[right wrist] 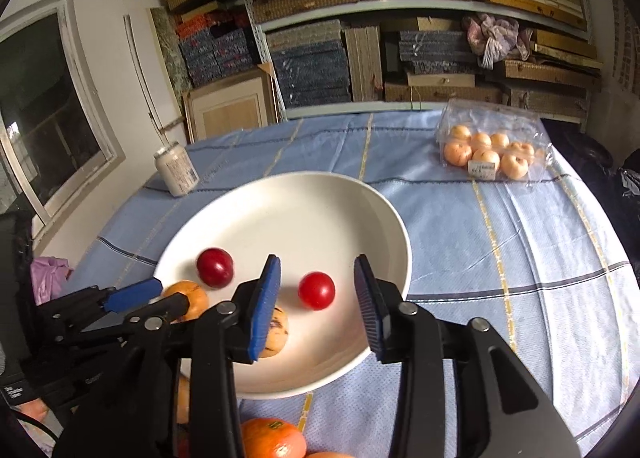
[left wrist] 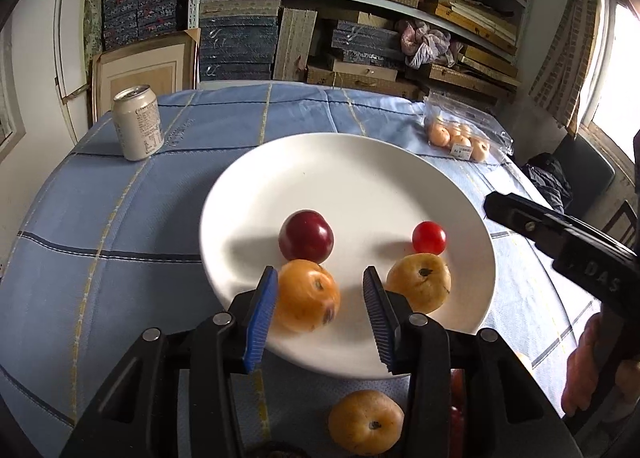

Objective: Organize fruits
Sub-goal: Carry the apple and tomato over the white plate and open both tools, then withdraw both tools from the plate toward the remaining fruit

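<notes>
My right gripper (right wrist: 316,304) hangs spread over the tomato (right wrist: 316,290) on the plate (right wrist: 320,193); I should lift clear without nudging it.

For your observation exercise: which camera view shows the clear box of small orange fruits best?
The right wrist view: the clear box sits nearer and its fruits show separately. The left wrist view shows it smaller, at the table's far right.

You see one plate (left wrist: 352,161), one can (left wrist: 138,122), one plum (left wrist: 306,236), one tomato (left wrist: 429,237), one clear pack (right wrist: 494,137), and two grippers.
</notes>
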`<action>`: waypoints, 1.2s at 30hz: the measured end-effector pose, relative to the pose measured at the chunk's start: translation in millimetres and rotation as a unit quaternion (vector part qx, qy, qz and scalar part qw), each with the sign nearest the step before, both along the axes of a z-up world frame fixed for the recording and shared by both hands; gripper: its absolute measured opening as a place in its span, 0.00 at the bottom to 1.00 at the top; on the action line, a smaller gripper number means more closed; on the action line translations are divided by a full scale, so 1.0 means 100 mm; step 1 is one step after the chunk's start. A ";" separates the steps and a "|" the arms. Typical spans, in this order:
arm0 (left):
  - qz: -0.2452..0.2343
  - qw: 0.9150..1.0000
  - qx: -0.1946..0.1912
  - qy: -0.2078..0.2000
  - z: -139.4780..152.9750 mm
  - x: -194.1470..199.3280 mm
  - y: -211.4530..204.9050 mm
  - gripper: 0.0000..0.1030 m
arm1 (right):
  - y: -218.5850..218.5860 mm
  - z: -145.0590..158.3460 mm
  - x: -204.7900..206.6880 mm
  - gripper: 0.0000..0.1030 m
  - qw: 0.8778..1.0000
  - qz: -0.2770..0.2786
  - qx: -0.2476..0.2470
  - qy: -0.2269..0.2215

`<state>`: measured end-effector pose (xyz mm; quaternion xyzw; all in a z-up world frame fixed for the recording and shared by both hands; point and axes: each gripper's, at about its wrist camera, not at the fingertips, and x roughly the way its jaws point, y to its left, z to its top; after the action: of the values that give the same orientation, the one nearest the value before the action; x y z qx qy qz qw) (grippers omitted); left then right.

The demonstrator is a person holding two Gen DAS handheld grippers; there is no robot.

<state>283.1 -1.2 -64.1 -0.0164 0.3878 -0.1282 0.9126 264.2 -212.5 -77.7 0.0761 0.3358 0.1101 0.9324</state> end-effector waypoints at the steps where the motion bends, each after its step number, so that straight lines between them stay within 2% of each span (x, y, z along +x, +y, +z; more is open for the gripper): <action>1: 0.002 1.000 -0.003 -0.003 0.03 -0.03 0.02 0.43 | 0.00 0.04 -0.04 0.37 1.000 0.000 0.002 -0.005; 4: 0.008 1.000 -0.007 -0.021 0.19 -0.17 0.08 0.45 | 0.02 0.19 -0.24 0.39 1.000 -0.001 -0.003 -0.027; 7: 0.018 0.999 -0.011 -0.037 0.32 -0.42 0.21 0.59 | 0.03 0.31 -0.58 0.54 0.998 -0.008 -0.004 -0.061; 9: 0.022 0.999 0.004 -0.042 0.35 -0.63 0.29 0.60 | 0.03 0.34 -0.85 0.64 0.996 -0.014 -0.016 -0.084; 11: 0.026 0.999 0.016 -0.040 0.32 -0.89 0.39 0.60 | 0.03 0.33 -1.15 0.69 0.994 -0.021 -0.033 -0.104; 14: 0.028 0.999 0.021 -0.031 0.22 -1.19 0.49 0.60 | -0.02 0.25 -1.57 0.86 0.991 -0.030 -0.032 -0.129; 17: 0.037 0.999 0.025 -0.021 0.03 -1.50 0.57 0.61 | -0.06 0.13 -1.96 0.92 0.986 -0.027 -0.031 -0.161; 20: 0.039 0.999 0.024 -0.012 -0.11 -1.60 0.59 0.61 | 0.01 0.05 -2.15 0.93 0.985 -0.019 -0.053 -0.165; 24: 0.032 0.999 0.039 -0.010 -0.18 -1.60 0.49 0.61 | 0.10 0.05 -2.20 0.95 0.983 -0.013 -0.070 -0.167; 27: 0.027 0.998 0.047 -0.013 -0.21 -1.59 0.43 0.72 | 0.09 0.02 -2.18 0.96 0.986 -0.010 -0.067 -0.154; 36: 0.024 0.999 0.036 0.014 -0.35 -1.48 0.43 0.72 | 0.02 -0.04 -2.00 0.96 0.992 -0.012 -0.053 -0.114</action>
<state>135.2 42.2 -99.2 0.0058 0.4043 -0.0920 0.9100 63.8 -210.0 -81.7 0.0176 0.2313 0.0891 0.9686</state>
